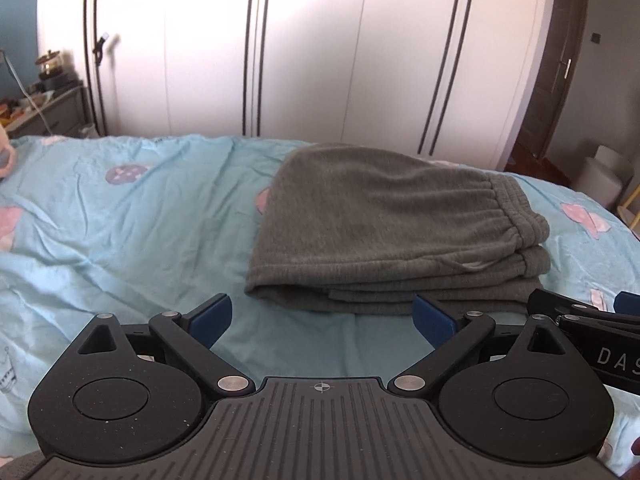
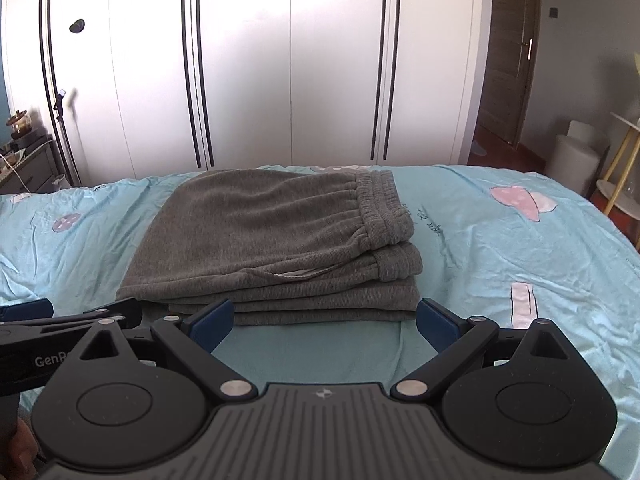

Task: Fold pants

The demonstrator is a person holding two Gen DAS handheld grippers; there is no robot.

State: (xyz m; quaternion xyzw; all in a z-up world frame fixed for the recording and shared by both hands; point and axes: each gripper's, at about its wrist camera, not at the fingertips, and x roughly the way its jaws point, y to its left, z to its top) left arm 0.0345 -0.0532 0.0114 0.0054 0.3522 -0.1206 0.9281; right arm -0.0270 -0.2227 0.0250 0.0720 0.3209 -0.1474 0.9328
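Observation:
Grey pants lie folded in a flat stack on the light blue bed sheet, waistband to the right. They also show in the right wrist view. My left gripper is open and empty, just in front of the stack's near edge, toward its left end. My right gripper is open and empty, just in front of the near edge, centred on the stack. The two grippers are side by side; the right one shows at the left view's right edge, the left one at the right view's left edge.
A white wardrobe stands behind the bed. A grey nightstand with clutter is at the far left. A brown door, white cylinders and a yellow-legged stand are at the right. The sheet spreads either side of the pants.

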